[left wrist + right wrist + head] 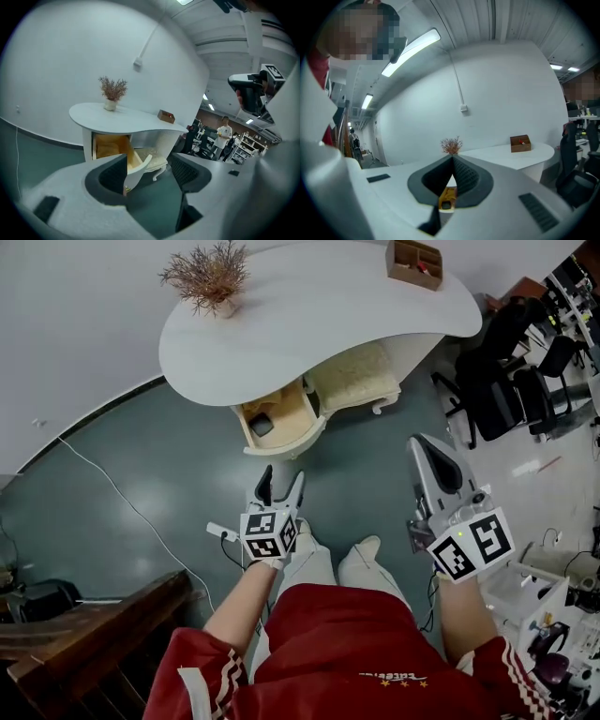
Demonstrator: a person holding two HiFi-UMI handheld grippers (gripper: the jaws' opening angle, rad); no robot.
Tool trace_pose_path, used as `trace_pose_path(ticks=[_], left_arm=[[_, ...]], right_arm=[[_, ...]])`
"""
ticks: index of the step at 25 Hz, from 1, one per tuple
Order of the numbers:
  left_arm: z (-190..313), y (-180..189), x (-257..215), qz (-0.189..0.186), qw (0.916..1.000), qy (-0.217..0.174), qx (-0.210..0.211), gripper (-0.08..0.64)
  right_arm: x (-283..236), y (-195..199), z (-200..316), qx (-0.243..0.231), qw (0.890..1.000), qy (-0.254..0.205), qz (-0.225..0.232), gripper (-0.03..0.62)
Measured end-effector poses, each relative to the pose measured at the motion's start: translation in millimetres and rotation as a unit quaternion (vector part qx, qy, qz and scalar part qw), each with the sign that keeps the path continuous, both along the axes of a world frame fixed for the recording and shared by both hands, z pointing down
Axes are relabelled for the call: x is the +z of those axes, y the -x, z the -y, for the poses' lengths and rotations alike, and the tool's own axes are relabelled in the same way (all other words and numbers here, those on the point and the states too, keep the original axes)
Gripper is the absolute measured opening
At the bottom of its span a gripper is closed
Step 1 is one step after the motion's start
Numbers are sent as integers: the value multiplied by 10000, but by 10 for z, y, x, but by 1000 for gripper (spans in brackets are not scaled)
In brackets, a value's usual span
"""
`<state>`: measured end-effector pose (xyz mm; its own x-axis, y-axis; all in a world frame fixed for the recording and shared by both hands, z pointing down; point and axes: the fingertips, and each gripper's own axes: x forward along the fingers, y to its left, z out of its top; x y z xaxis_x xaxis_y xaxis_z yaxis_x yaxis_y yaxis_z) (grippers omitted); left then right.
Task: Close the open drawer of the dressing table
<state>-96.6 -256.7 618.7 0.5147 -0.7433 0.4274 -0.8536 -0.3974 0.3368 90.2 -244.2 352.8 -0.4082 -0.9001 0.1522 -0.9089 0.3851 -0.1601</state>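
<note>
Approach step. Drawer stands open under desk, upper centre of frame. Left gripper fingers spread wide, empty, short of drawer front. Right gripper fingers closed, empty. Next, likely: press front inward.

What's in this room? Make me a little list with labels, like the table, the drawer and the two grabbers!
table: white dressing table with a curved top
drawer: the drawer is pulled open, wooden inside
on top: dried plant in a small vase, brown box
seat: cushioned stool tucked under the table, beside the drawer
left gripper: jaws apart, empty, not touching the drawer
right gripper: jaws together, holding nothing
</note>
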Motion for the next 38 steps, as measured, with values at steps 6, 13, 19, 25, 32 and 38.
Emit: trace_pose_path(ticks=[6, 13, 19, 25, 32, 38], left_arm=[[76, -61, 847, 420, 9982, 437, 13, 293], [187, -71, 1631, 501, 9937, 960, -272, 283], [306, -160, 2079, 620, 9910, 1161, -241, 265], [369, -195, 2361, 506, 9877, 1439, -358, 256], [461, -173, 2522, 385, 9857, 1562, -498, 225], [493, -188, 2577, 300, 9819, 1791, -527, 113]], right_arm=[[452, 45, 27, 30, 9994, 341, -25, 5], [762, 28, 0, 218, 9974, 663, 183, 5], [962, -4, 51, 325, 9961, 816, 113, 5], [1115, -6, 64, 407, 9945, 958, 114, 5], [1257, 16, 69, 437, 9932, 1071, 113, 5], [1300, 56, 55, 467, 9925, 1124, 111, 5]])
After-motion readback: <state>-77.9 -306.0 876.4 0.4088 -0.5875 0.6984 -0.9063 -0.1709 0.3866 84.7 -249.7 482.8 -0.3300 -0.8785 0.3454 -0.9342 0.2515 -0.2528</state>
